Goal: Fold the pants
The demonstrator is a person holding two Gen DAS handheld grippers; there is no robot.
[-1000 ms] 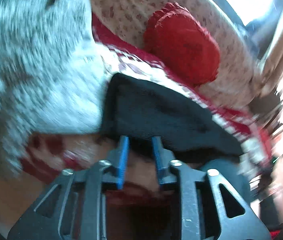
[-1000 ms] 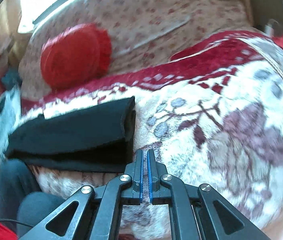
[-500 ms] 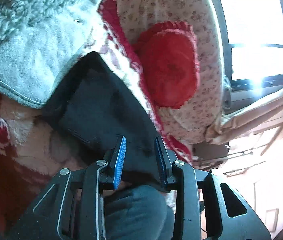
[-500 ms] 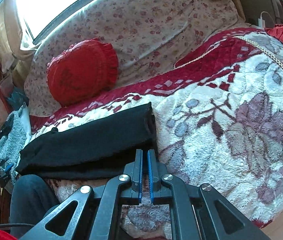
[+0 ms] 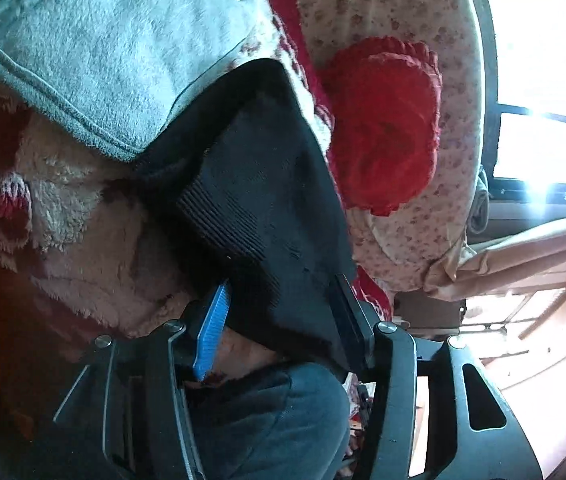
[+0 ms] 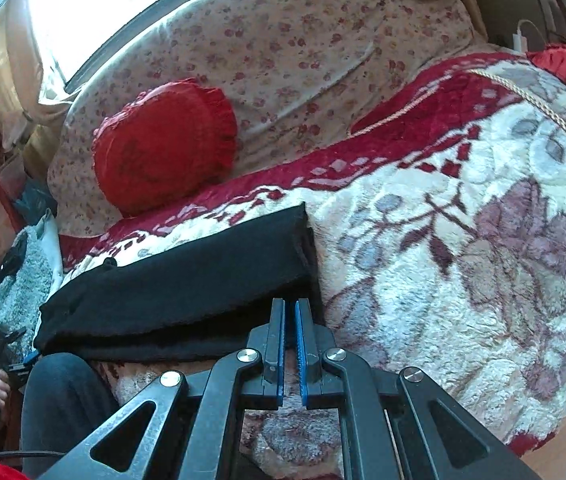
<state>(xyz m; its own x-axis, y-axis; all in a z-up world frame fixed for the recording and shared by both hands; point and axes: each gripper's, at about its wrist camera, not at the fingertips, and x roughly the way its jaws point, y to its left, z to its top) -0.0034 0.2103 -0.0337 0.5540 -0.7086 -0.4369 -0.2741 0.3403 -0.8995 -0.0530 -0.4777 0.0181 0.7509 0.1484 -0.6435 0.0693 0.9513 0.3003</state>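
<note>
- Left tool (image 5: 279, 312): jaws just widened, astride the near edge of black folded pants (image 5: 255, 184) on the blanket (image 5: 83, 240); pad contact unclear.
- Right tool (image 6: 290, 344): jaws shut, empty, just before the pants' near right corner.
- Pants' far-left end tucked under grey fleece (image 5: 95, 56).

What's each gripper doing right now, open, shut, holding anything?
Left gripper: jaws just opening, black pants between them, not pinched.
Right gripper: shut, empty, beside the pants.

bare blanket (image 6: 463, 240) open right of folded pants (image 6: 187, 276), red cushion (image 6: 163, 148) behind, grey fleece (image 5: 95, 56) crowding left
</note>
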